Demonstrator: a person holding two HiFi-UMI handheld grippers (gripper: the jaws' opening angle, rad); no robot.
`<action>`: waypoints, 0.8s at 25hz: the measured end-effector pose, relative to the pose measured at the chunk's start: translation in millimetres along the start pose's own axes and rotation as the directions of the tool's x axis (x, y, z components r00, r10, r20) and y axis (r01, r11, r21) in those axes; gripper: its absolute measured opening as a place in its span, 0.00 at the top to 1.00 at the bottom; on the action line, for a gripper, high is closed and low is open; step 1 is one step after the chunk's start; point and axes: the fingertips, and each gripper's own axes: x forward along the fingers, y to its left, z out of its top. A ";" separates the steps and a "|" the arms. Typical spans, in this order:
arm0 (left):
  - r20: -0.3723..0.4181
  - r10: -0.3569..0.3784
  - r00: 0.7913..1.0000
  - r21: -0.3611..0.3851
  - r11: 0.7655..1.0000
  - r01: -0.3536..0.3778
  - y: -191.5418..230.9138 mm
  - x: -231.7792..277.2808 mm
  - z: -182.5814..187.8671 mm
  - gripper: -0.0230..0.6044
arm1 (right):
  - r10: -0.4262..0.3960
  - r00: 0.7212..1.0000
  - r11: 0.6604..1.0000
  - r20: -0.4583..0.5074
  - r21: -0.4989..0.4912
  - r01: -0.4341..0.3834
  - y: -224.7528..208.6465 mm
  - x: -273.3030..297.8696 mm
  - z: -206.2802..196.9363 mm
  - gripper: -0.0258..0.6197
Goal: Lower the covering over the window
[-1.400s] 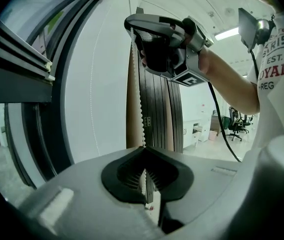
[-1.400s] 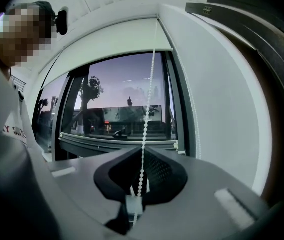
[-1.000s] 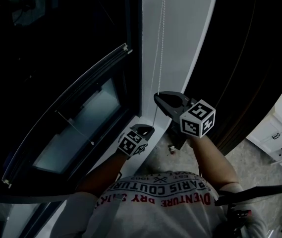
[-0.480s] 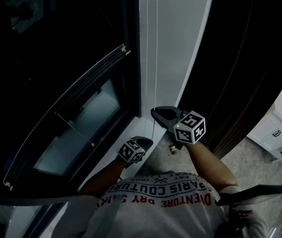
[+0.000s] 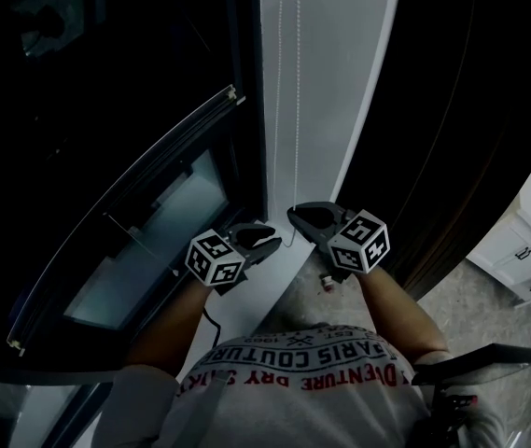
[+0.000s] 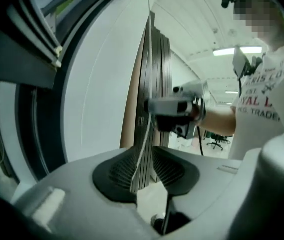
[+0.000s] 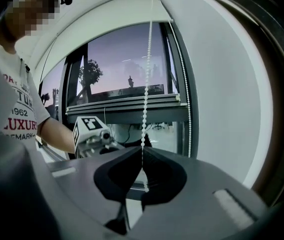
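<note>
A white bead chain [image 5: 298, 110] hangs in two strands down the white window reveal. My right gripper [image 5: 295, 217] is shut on it, and the beads [image 7: 145, 84] run straight down into its closed pads [image 7: 142, 159]. My left gripper [image 5: 270, 241] sits just left of and below the right one. Its jaws have just been opening and stand apart [image 6: 144, 156], with a chain strand [image 6: 142, 134] running loose through the gap. The blind's bottom rail [image 7: 127, 104] hangs partway down the dark window [image 5: 153, 157].
The white wall strip [image 5: 340, 82] runs between the window and a dark panel [image 5: 470, 110] on the right. A white cabinet [image 5: 526, 259] stands at the far right on the grey floor. A small object [image 5: 324, 281] lies on the floor below my right gripper.
The left gripper has opened off the chain and risen, shifting left in the head view. The right gripper came down with the chain a second ago and has since held still.
</note>
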 end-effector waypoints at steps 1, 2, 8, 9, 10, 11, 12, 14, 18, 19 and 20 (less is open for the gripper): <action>0.035 -0.008 0.999 0.014 1.000 0.008 0.4 -5.1 22.9 0.79 | 0.003 1.000 1.000 0.003 0.007 -0.003 -1.2 0.0 0.0 0.95; 0.074 -0.015 0.997 0.033 0.999 0.013 -0.3 -10.0 47.8 0.79 | 0.004 1.000 1.000 0.006 0.016 -0.004 -2.6 0.0 0.0 0.95; 0.243 -0.046 0.969 0.168 0.986 0.004 -15.9 -31.7 188.3 0.79 | 0.020 1.000 0.999 0.013 0.037 -0.020 -2.5 0.7 -1.0 0.95; 0.258 -0.048 0.965 0.182 0.983 0.000 -17.8 -32.9 206.6 0.79 | 0.023 1.000 0.999 0.011 0.034 -0.023 -2.4 1.2 -0.9 0.95; 0.271 -0.048 0.961 0.189 0.982 -0.004 -19.6 -33.6 222.7 0.79 | 0.025 1.000 0.999 0.010 0.031 -0.026 -2.3 1.7 -0.7 0.95; 0.285 -0.048 0.957 0.191 0.982 -0.007 -21.2 -34.1 237.0 0.79 | 0.028 1.000 0.999 0.010 0.030 -0.029 -2.2 2.2 -0.6 0.95; 0.298 -0.046 0.953 0.187 0.982 -0.011 -22.6 -34.4 249.3 0.79 | 0.031 0.999 0.999 0.011 0.031 -0.032 -1.9 2.6 -0.4 0.95; 0.312 -0.027 0.950 0.182 0.983 -0.032 -24.0 -34.4 267.7 0.79 | 0.038 0.999 0.999 0.012 0.033 -0.038 -1.0 2.8 -0.3 0.95; 0.304 0.016 0.953 0.190 0.979 -0.077 -25.4 -33.7 285.8 0.82 | 0.052 0.999 0.998 0.009 0.032 -0.052 2.3 3.0 -0.2 0.95; 0.300 0.030 0.954 0.184 0.979 -0.088 -23.8 -33.7 286.7 0.92 | 0.054 0.998 0.998 0.008 0.032 -0.054 2.6 3.6 -0.4 0.95; 0.297 0.043 0.954 0.176 0.979 -0.099 -21.4 -33.7 286.5 0.94 | 0.056 0.998 0.998 0.008 0.033 -0.056 2.1 4.6 -0.8 0.95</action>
